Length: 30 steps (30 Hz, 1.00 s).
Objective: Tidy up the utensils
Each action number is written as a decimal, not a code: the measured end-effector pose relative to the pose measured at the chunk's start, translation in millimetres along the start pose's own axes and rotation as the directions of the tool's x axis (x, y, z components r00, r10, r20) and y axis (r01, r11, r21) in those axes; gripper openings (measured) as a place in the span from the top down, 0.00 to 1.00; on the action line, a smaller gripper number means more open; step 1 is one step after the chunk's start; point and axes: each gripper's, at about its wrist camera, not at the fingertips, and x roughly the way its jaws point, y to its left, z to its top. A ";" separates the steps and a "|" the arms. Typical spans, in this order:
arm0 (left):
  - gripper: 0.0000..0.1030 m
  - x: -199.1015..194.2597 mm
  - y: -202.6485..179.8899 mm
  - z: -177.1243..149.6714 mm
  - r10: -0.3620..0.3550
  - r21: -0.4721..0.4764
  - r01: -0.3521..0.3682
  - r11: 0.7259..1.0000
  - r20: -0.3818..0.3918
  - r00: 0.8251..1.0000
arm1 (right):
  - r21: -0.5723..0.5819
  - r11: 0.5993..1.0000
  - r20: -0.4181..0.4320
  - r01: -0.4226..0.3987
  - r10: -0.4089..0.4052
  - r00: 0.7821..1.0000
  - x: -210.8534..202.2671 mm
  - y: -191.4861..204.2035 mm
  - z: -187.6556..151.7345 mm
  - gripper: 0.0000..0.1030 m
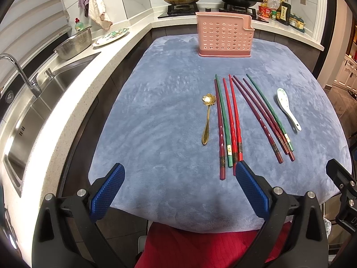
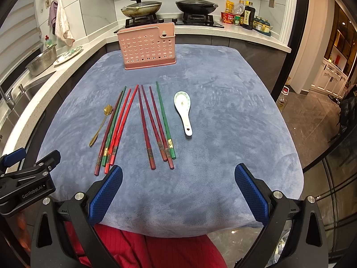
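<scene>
Holder: pink utensil holder, upper centre, apparently empty.
Left: chopsticks, gold spoon, ceramic spoon lie on the worktop.
Tongs: left tongs and right tongs spread wide, holding nothing.

A home kitchen is indicated by a steel sink with faucet, two lidded woks on a gas stove, and sauce bottles along the counter.

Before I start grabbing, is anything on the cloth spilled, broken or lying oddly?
Nothing spilled or broken. The chopsticks lie loose in two fanned bunches, colours mixed, between the gold spoon and white spoon. The pink holder stands upright.
</scene>
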 end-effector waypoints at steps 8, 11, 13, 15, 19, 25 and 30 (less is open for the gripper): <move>0.08 -0.2 1.0 -0.2 -0.002 0.001 0.002 1.000 0.000 1.000 | 0.000 1.000 0.000 0.000 0.000 1.000 -0.5 0.5 -0.1 0.07; 0.08 0.0 0.4 -0.5 -0.002 0.002 0.002 1.000 0.001 1.000 | 0.001 1.000 0.000 0.000 0.000 1.000 -0.5 0.5 -0.1 0.07; 0.08 0.1 0.8 -0.4 -0.002 0.000 0.002 1.000 0.000 1.000 | 0.001 1.000 0.000 -0.001 0.001 1.000 -0.6 0.6 -0.2 0.07; 0.08 -0.3 0.7 -0.4 -0.003 0.000 0.003 1.000 0.000 1.000 | 0.000 1.000 0.000 -0.001 0.001 1.000 -0.6 0.6 -0.2 0.07; 0.08 -0.3 0.9 -0.3 -0.003 -0.001 0.003 1.000 0.000 1.000 | 0.000 1.000 0.000 -0.002 0.002 1.000 -0.6 0.6 -0.3 0.07; 0.08 0.3 -0.8 -0.8 -0.004 -0.004 0.004 1.000 -0.002 1.000 | 0.000 1.000 0.000 0.000 0.000 1.000 -0.5 0.9 -0.2 0.07; 0.08 0.1 0.3 -0.8 -0.004 -0.001 0.004 1.000 0.000 1.000 | 0.000 1.000 0.000 -0.001 0.001 1.000 -0.6 1.1 -0.3 0.07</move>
